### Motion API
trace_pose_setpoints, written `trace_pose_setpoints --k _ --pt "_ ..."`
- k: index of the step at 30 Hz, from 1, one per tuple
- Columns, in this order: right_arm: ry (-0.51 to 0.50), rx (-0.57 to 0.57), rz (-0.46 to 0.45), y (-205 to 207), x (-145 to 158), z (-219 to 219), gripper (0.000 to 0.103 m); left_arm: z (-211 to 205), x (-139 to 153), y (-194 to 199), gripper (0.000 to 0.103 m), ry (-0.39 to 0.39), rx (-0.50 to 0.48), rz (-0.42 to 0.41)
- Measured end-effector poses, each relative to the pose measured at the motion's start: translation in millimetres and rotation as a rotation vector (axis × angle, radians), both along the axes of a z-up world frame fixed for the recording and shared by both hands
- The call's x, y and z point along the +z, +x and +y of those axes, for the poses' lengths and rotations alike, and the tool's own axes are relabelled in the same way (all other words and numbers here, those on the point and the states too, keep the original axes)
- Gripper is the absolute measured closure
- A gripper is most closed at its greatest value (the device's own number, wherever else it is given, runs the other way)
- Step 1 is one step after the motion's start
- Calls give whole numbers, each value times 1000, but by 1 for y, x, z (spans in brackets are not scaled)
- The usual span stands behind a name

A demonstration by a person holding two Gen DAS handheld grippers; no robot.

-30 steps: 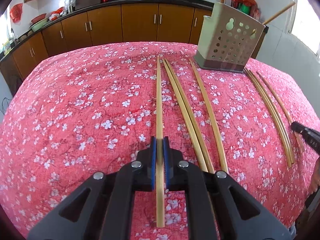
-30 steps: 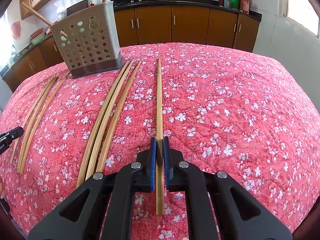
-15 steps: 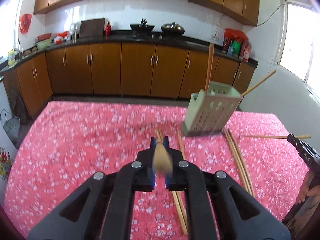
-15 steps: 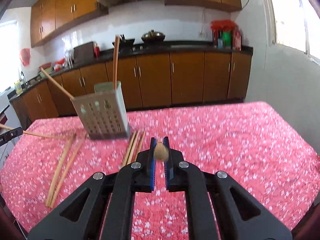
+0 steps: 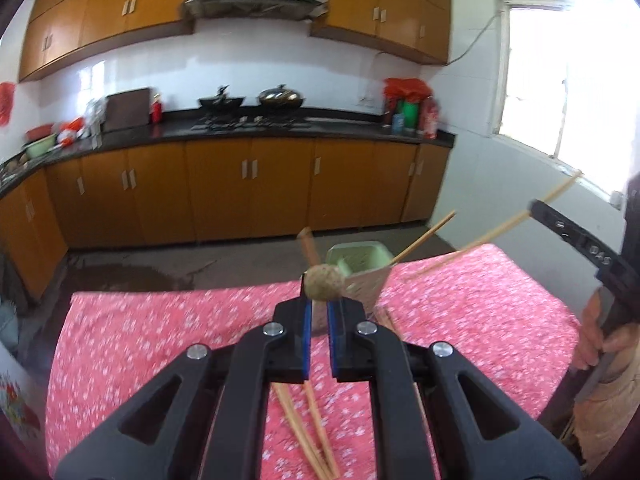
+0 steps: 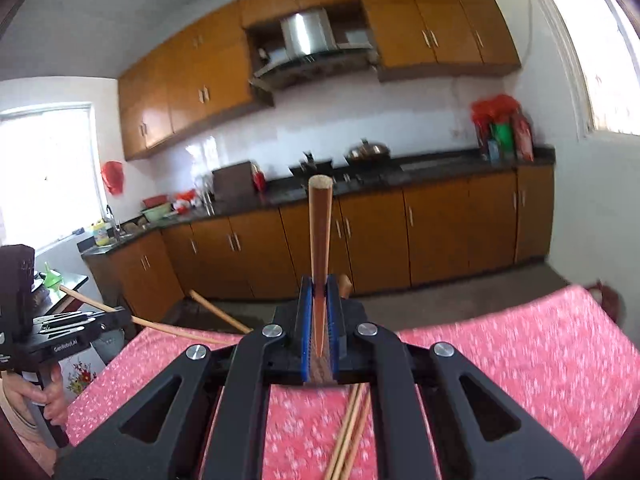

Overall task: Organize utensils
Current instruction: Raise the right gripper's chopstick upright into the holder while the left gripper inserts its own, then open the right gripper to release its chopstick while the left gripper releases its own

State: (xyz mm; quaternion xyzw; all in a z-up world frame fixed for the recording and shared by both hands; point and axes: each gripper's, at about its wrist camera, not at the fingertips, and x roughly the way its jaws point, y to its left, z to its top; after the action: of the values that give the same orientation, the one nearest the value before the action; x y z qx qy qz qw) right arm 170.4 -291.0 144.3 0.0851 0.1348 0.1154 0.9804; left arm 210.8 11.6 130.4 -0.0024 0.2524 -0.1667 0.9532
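My left gripper [image 5: 319,312] is shut on a bamboo chopstick [image 5: 322,282] that points straight ahead, held above the table. The pale green perforated holder [image 5: 362,270] stands just beyond it with two chopsticks leaning in it [image 5: 424,237]. My right gripper [image 6: 320,300] is shut on another chopstick [image 6: 319,232], raised and tilted up. The right gripper [image 5: 576,240] with its chopstick shows at the right of the left wrist view; the left gripper [image 6: 80,330] shows at the left of the right wrist view. The holder is mostly hidden in the right wrist view.
Several chopsticks lie on the red floral tablecloth [image 5: 160,340] under the left gripper [image 5: 308,432] and under the right gripper [image 6: 352,432]. Wooden kitchen cabinets [image 5: 248,188] and a dark counter stand beyond the table's far edge.
Both grippers have lifted their chopsticks off the tablecloth and risen well above the table. Both tilted upward, and the left one moved toward the holder.
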Motion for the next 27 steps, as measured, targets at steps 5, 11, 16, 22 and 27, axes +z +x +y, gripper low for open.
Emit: trace_pose_setpoints --k 5,11,16,22,27 --pt "-22 2 -31 24 11 17 95 -25 25 18 95 19 -21 -37" --pt "-50 -9 35 64 1 28 95 -51 22 64 95 90 -31 47" --pt "-30 -5 130 90 -17 27 95 -58 11 93 95 110 -40 115" --pt "-42 -1 176 105 -29 32 95 -69 -3 109 95 145 -31 159" --pt "-46 -2 200 108 -35 37 95 -66 -12 123 94 129 -23 187"
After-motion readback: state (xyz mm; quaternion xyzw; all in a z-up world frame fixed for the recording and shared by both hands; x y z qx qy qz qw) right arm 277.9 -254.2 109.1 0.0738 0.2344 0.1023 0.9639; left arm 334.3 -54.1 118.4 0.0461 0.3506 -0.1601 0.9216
